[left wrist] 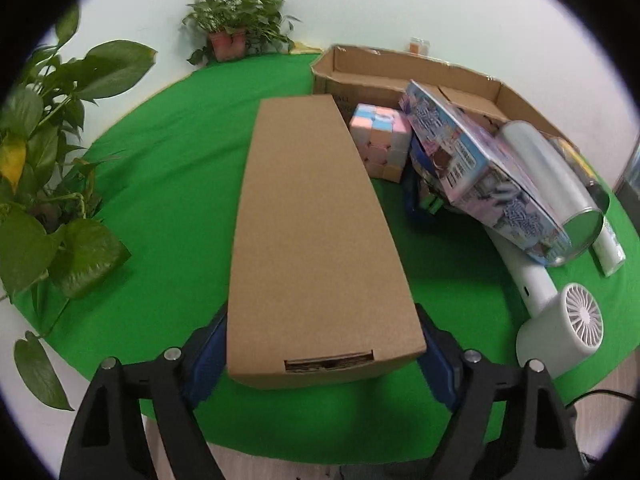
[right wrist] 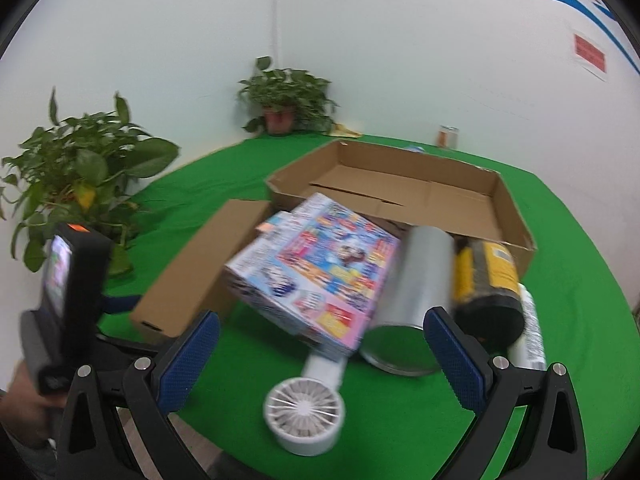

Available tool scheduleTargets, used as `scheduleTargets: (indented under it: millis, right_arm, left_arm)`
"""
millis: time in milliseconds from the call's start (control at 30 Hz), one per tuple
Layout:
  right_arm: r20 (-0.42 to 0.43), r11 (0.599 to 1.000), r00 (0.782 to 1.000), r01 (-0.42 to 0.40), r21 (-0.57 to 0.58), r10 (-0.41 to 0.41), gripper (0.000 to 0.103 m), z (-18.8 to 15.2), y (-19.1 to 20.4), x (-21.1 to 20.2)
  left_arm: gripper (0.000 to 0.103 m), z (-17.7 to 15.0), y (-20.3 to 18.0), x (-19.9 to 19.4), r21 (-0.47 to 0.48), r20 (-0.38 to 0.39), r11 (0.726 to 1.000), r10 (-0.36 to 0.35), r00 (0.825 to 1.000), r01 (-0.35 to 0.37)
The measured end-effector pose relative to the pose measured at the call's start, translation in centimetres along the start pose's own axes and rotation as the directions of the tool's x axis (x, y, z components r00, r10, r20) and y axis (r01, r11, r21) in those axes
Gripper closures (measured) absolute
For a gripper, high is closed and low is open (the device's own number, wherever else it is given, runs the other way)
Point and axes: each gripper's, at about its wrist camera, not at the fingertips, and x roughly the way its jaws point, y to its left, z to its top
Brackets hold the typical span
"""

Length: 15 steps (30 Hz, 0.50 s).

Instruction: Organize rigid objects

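Left gripper (left wrist: 322,354) clenched on long brown cardboard box (left wrist: 316,232); right gripper (right wrist: 320,354) released. Lift level, clear pastel cube (left wrist: 380,142).

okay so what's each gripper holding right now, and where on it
The left gripper clamps the long brown cardboard box across its near end. The right gripper is open, holding nothing.

Each gripper is built of matte black plastic arms with triangular cut-outs, jointed by round silver screws. The left gripper (left wrist: 322,354) carries blue textured pads on the inner faces of its fingers (left wrist: 438,364). The right gripper (right wrist: 320,360) has the same dotted blue pads on its fingers (right wrist: 188,360). In the right wrist view, the left unit shows a black housing with a small lit screen and an orange mark on top.
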Motion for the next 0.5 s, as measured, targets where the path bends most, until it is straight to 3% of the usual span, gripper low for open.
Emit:
scheduleTargets:
  millis: [133,267,400,500]
  right_arm:
    - [-0.029,0.995,0.994,-0.103,0.005,0.103,0.000,2.2,2.8,0.3]
    - [-0.126,0.971,0.964,-0.224,0.087,0.234,0.000,5.5,4.4,2.7]
    - [-0.304,0.941,0.893,-0.291,0.171,0.332,0.000,8.6,6.9,8.1]
    - [-0.413,0.946,0.851,-0.290,0.143,0.324,0.003,10.0,10.6,12.8]
  left_arm:
    - [0.021,-0.8,1.5,0.1,0.002,0.045,0.999,-0.038,0.998,0.038]
    - [0.021,-2.6,2.9,-1.2,0.017,0.045,0.999,-0.049,0.998,0.049]
    - [0.021,-4.1,3.2,-2.5,0.044,0.047,0.997,-0.059,0.997,0.057]
    - [0.021,-4.8,3.4,-3.1,0.049,0.055,0.997,-0.068,0.996,0.065]
